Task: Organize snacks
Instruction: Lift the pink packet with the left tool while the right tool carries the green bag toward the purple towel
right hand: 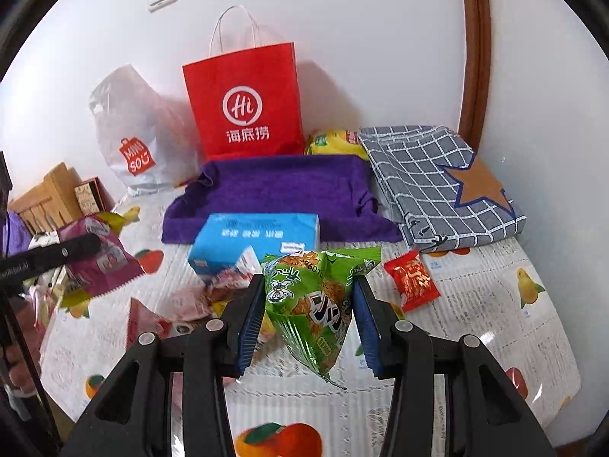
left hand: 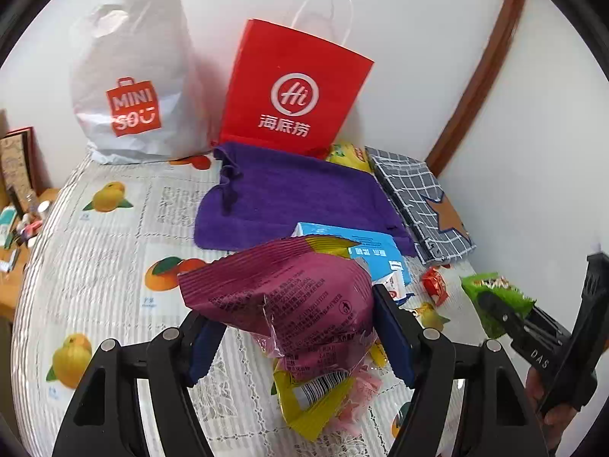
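Observation:
My left gripper [left hand: 293, 327] is shut on a puffy maroon snack bag [left hand: 289, 297], its blue pads pressing both sides, and holds it above the fruit-print tablecloth [left hand: 95, 247]. My right gripper [right hand: 308, 316] is shut on a green snack packet [right hand: 316, 297], also lifted off the table. The left wrist view shows that green packet [left hand: 495, 297] at the right edge. At the left edge of the right wrist view, the maroon bag [right hand: 99, 255] hangs behind one black finger [right hand: 57, 255] of the left gripper. Loose yellow and pink packets [left hand: 304, 396] lie under the maroon bag.
A red paper bag [right hand: 243, 103] and a white plastic bag [right hand: 133, 133] stand against the wall. In front lie a purple towel [right hand: 278, 186], a blue tissue pack [right hand: 259, 236], a checked cloth [right hand: 437, 182], a yellow bag [right hand: 335, 141] and a small red packet [right hand: 413, 280].

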Tool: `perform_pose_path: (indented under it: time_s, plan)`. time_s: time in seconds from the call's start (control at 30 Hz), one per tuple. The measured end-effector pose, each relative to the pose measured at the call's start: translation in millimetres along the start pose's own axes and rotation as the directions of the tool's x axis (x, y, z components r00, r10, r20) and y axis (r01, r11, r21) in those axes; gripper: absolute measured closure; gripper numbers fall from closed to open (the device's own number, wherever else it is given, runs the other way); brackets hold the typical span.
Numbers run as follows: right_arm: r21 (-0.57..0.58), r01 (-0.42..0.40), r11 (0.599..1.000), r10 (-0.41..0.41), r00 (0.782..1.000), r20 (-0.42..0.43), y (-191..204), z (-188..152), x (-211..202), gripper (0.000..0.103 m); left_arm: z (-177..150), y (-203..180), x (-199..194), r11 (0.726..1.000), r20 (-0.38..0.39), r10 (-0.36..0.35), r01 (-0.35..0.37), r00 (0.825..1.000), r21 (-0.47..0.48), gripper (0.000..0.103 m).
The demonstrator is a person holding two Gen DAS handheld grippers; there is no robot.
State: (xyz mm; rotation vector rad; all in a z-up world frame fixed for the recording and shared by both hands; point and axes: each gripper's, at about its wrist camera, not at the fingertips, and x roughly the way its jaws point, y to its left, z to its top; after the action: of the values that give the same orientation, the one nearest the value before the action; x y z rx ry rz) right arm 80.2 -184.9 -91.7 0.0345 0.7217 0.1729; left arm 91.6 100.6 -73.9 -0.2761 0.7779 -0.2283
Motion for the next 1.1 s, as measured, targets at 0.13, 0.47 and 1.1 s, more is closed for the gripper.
perform_pose_path:
  time_s: [0.13, 0.47, 1.1]
  plan:
    - [0.047, 0.001, 0.999, -0.002, 1.000, 0.024, 10, 6, -1, 0.058, 3, 0, 7, 0.999, -0.028, -0.023, 0.024, 0.999, 0.049, 0.032]
    - [0.081, 0.061, 0.995, -0.063, 0.997, 0.033, 27, 17, 0, 0.058, 13, -9, 26, 0.990, -0.114, -0.084, 0.096, 0.990, 0.104, 0.032]
    - [0.019, 0.064, 0.998, -0.065, 0.997, 0.041, -6, 6, -36, 0.058, 7, -68, -1, 0.997, -0.040, -0.040, 0.043, 0.998, 0.071, 0.032]
